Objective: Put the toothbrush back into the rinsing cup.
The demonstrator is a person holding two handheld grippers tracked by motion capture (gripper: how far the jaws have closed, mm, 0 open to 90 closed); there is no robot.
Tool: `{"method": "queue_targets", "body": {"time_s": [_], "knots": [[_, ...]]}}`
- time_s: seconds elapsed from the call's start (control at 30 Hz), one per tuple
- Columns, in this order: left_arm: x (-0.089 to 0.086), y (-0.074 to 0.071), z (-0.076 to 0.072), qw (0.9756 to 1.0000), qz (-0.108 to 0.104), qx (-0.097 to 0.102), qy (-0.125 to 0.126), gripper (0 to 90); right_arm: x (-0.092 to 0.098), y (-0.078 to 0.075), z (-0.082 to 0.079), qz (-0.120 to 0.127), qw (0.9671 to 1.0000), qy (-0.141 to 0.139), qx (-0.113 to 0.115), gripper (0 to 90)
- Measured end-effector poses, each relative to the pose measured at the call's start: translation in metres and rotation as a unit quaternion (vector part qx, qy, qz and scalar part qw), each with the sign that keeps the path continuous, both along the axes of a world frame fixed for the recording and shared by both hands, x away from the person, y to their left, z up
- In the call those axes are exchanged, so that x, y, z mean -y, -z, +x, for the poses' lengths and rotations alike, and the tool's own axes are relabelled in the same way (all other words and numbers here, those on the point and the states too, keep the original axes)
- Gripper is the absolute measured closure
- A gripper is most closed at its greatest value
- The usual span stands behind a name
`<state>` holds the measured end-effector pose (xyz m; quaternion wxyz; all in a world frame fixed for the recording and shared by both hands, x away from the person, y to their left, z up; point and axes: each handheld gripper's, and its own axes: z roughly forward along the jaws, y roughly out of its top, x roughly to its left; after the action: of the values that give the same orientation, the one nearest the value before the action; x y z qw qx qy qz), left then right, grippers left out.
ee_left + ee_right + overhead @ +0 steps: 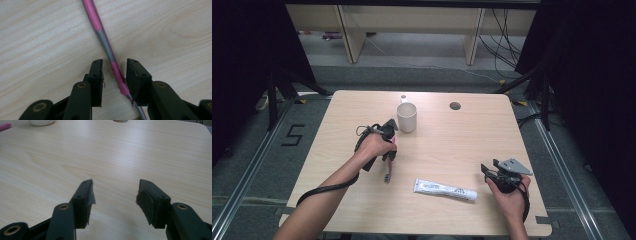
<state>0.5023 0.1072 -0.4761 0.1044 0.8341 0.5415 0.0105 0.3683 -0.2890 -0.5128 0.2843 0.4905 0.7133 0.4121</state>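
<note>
Jaws of the left tool [114, 75] stood narrowly apart around a pink-and-grey plastic toothbrush [105, 42], right pad touching; toothbrush head was cut off.

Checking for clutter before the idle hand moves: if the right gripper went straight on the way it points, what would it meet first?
Bare tabletop lies ahead of the open right gripper; the way looks free. Depth is unclear, but the mug sits far off, left of that line.
</note>
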Motion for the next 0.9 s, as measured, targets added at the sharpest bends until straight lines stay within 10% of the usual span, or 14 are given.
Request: {"method": "queue_targets", "body": {"time_s": [0.9], "knots": [[0.0015,0.0026,-0.0029,0.9968,0.043,0.025,0.062,81.6,-0.0019,-0.0003,-0.0018,0.009,0.9999,0.007,-0.008,46.5]]}}
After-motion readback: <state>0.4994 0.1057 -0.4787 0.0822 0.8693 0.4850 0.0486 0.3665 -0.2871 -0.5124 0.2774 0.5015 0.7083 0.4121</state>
